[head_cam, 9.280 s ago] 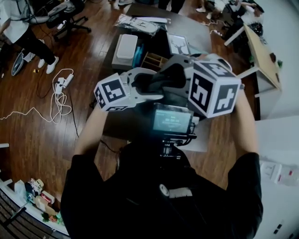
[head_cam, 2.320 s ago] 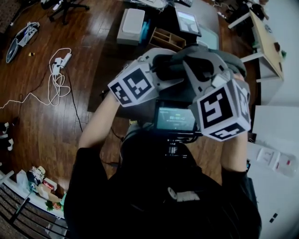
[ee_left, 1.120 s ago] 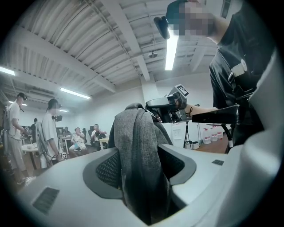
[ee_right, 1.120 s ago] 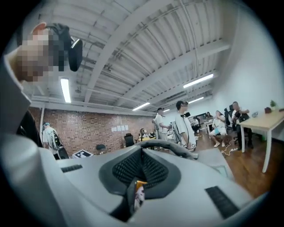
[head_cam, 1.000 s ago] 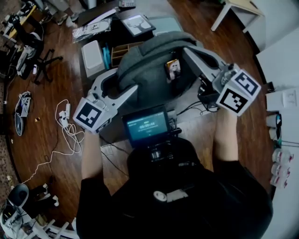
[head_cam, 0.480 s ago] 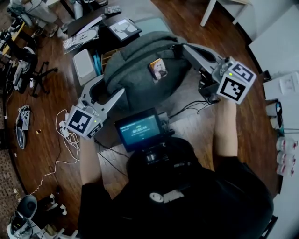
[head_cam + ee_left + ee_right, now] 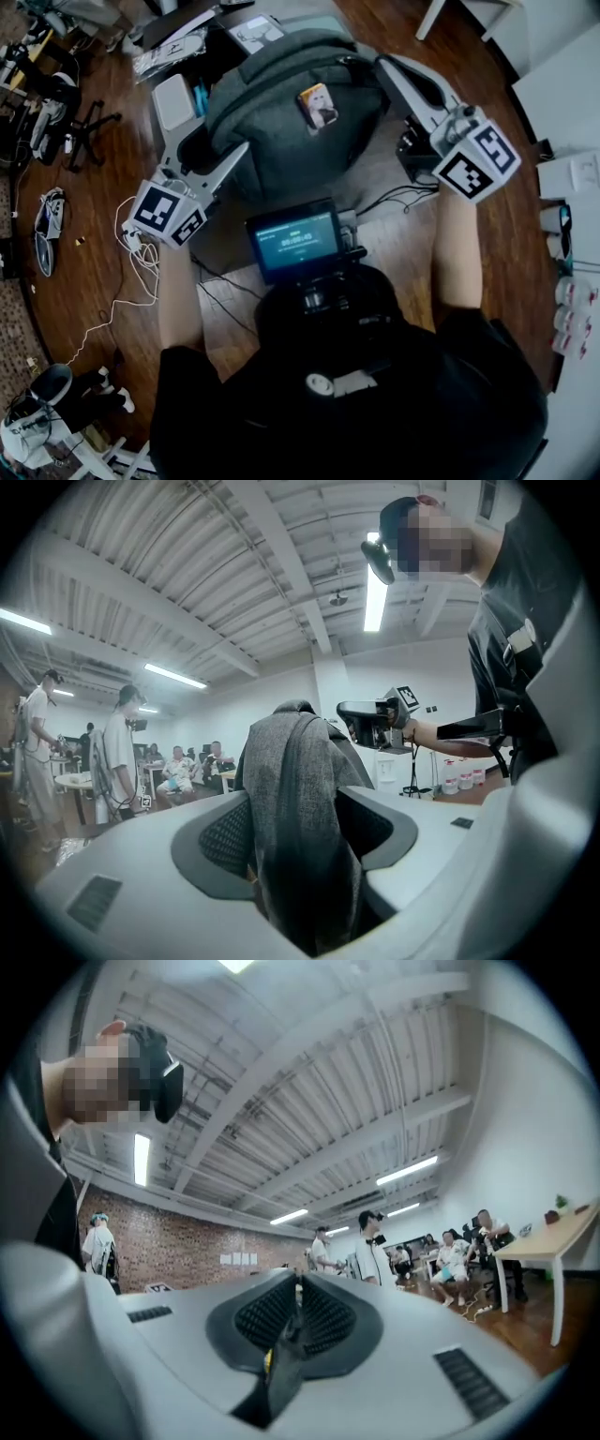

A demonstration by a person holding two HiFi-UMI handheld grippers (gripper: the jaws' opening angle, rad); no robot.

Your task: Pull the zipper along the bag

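A grey backpack (image 7: 281,112) stands on the table with a small picture tag (image 7: 319,103) on its front. My left gripper (image 7: 217,142) is at the bag's left side. In the left gripper view a thick fold of the grey fabric (image 7: 305,799) fills the gap between the jaws of the left gripper (image 7: 300,836). The jaws have just been opening a little, and the pads still touch the fold. My right gripper (image 7: 386,64) reaches the bag's upper right edge. In the right gripper view the right gripper (image 7: 295,1321) is shut on a thin dark zipper pull (image 7: 284,1358) with a yellow bit.
A white box (image 7: 173,98), a framed picture (image 7: 255,33) and papers lie on the table behind the bag. A black device with cables (image 7: 417,150) sits to the bag's right. A small screen (image 7: 298,242) hangs before my chest. Cords (image 7: 131,258) lie on the wooden floor. Several people (image 7: 178,771) sit far off.
Over the last second both grippers stay at the bag's two sides and shift only slightly, while the head view swings. Further back, both grippers were raised close to the head camera.
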